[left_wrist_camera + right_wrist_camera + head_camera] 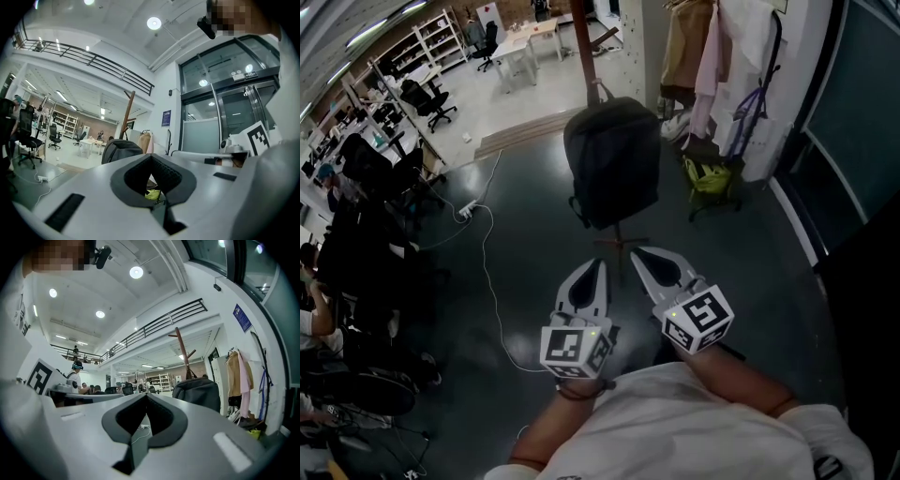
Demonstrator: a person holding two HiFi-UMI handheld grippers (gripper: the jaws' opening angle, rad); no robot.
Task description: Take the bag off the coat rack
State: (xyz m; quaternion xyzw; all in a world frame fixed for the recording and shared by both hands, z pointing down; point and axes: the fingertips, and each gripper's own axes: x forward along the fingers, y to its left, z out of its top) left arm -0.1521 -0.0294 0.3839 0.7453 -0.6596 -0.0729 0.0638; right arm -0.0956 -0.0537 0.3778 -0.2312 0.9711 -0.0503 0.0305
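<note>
Head view first: the bag (612, 161) hangs by its top loop (602, 91) on the coat rack (580, 42), straight ahead of us and well apart from both tools, so we'd say we're only at the approach. The left hand-held gripper (598, 266) and the right hand-held gripper (637, 253) sit side by side low in front of us, both pointing roughly at the bag. In the left gripper view the jaws are pressed together tip to tip with nothing between them, and the bag (119, 149) sits off to their left with the rack's pole rising behind it. The right gripper view is the same story: jaws together and empty, with the bag (199, 392) off to their right. Our take on doing this well: spread the jaws before we get there, not at the last second. We'd aim one gripper at the loop rather than the soft body, which would probably just bunch up and slip. Then lift the loop up and over the peg instead of yanking outward, since a sideways pull could tip the rack. The other gripper could steady the bag from below.
</note>
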